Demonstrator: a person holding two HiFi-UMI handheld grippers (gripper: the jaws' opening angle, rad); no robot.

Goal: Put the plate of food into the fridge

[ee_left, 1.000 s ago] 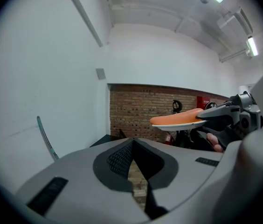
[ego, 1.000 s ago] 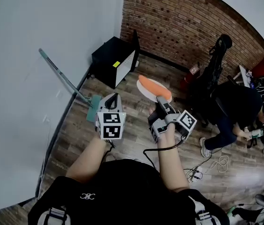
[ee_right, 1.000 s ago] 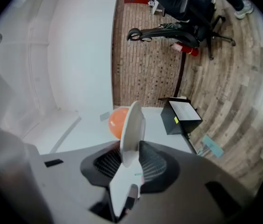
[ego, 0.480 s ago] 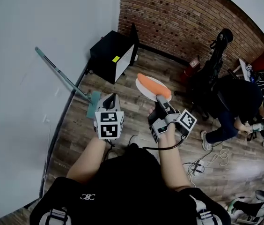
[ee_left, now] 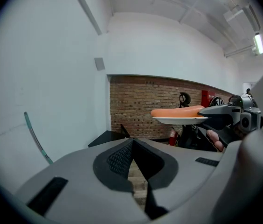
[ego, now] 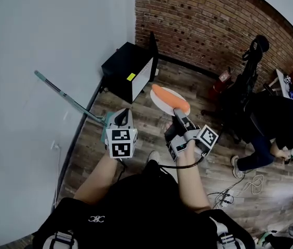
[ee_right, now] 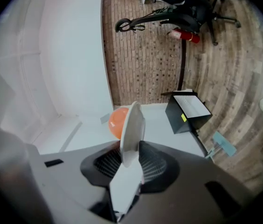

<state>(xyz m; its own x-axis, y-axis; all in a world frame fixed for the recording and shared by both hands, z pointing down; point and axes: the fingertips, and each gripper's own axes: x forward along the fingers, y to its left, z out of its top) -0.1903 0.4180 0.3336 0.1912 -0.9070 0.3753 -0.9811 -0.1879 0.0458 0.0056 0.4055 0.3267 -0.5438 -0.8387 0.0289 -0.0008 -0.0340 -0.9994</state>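
While right gripper (ego: 178, 111) clamps plate (ee_right: 132, 129), food (ee_right: 117, 121) atop.

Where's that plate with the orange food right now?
In the head view, the plate is held up by the right tool, just right of centre, over the wood floor near the black fridge.

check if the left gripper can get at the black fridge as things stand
Probably not yet: the left gripper, empty, hangs well short of the fridge. Only floor lies between them, so stepping closer should do.
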